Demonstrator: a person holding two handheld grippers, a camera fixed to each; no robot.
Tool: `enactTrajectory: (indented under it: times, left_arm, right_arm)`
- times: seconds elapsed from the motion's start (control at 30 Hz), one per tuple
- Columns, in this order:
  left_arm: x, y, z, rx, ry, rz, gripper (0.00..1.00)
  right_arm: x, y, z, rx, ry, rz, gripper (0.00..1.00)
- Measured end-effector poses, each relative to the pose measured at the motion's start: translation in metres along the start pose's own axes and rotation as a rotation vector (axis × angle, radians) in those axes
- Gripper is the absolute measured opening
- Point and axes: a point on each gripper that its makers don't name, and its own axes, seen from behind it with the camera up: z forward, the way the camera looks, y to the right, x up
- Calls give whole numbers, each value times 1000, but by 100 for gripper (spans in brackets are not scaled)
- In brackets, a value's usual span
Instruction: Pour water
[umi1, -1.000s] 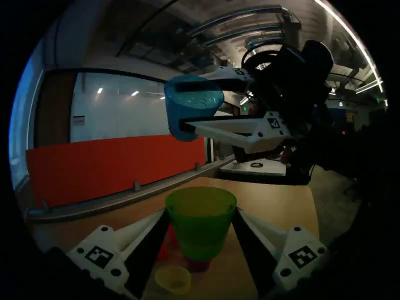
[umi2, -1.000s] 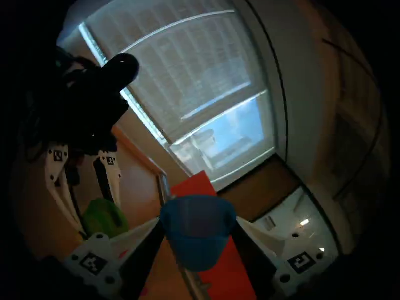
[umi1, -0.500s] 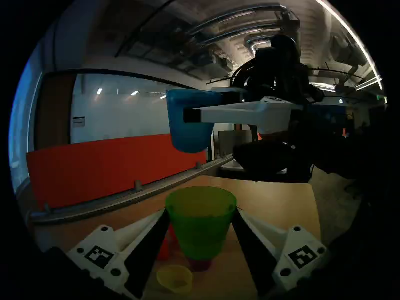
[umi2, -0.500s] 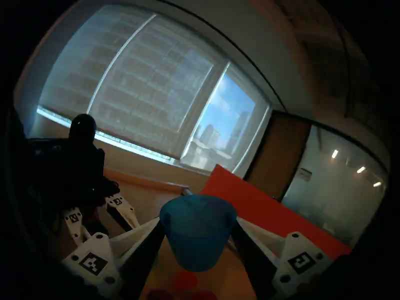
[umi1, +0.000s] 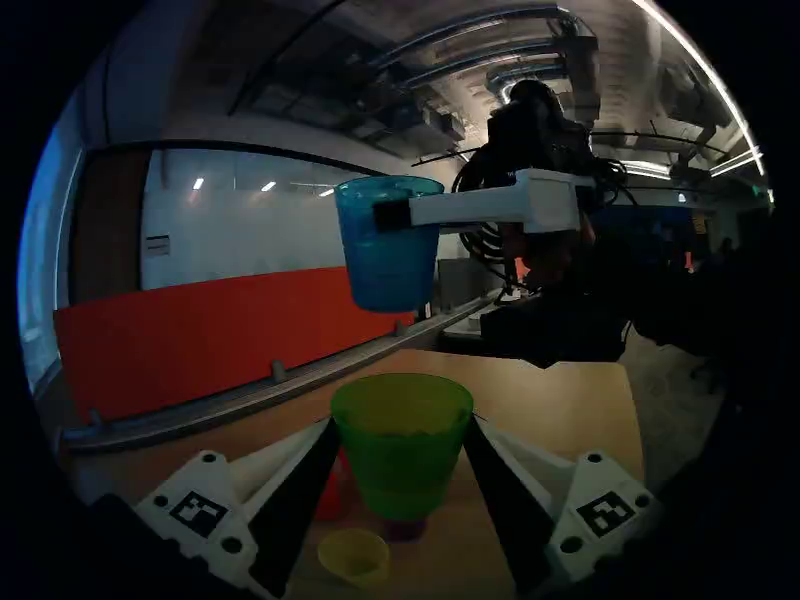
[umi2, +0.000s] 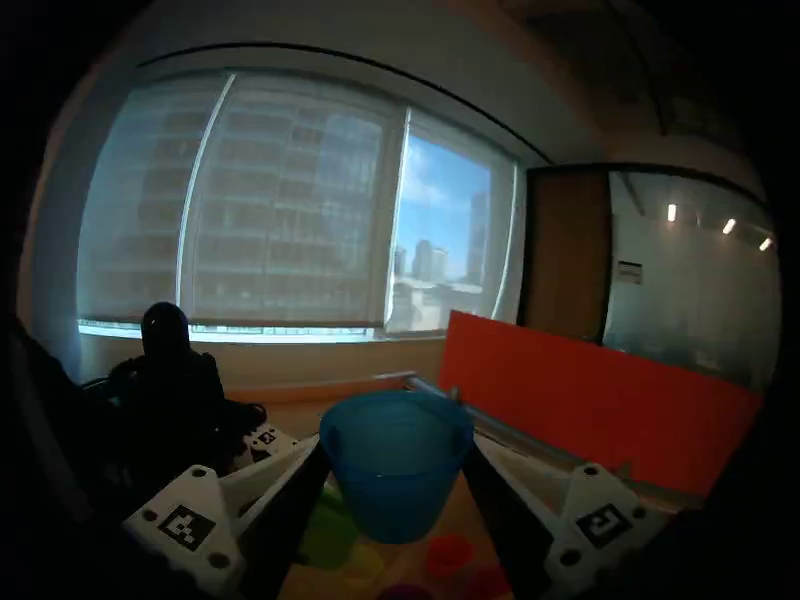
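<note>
The right claw (umi2: 397, 452) holds blue cup (umi2: 395, 490) upright, above the green cup (umi1: 402, 445)

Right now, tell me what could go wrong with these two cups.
1. The blue cup is held above the green cup, apart from it; pouring from there may splash or miss onto the table.
2. The yellow cup stands below the green cup; lowering could knock it over.

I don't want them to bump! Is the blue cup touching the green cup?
Apart. The left gripper view shows the blue cup hanging above the green cup, with orange wall and table visible between them.
</note>
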Motion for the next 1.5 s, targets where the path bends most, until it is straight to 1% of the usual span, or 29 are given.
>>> enactTrajectory:
  times: [0.1,0.2,0.47,0.7,1.0,1.2,1.4,1.5]
  left_arm:
    - [-1,-2,-1,2,-2,-2,85]
    - [-2,-4,-4,6,-7,2,85]
    - [-7,-18,-13,34,-25,6,85]
    - [-18,-38,-25,82,-50,6,85]
    - [-25,-64,-42,148,-74,9,85]
    - [-28,-77,-49,179,-84,15,85]
    - [-31,-86,-52,195,-101,15,85]
    - [-36,-88,-52,195,-119,20,85]
  right_arm:
    - [1,2,-1,-3,4,20,89]
    - [-2,6,-5,-14,-4,17,89]
    - [-23,22,-22,-69,-36,-2,89]
    - [-38,42,-45,-125,-48,0,89]
    - [-57,68,-71,-197,-59,13,89]
    - [-68,76,-79,-222,-70,3,89]
    - [-79,83,-83,-235,-80,15,89]
    - [-87,86,-82,-234,-91,25,89]
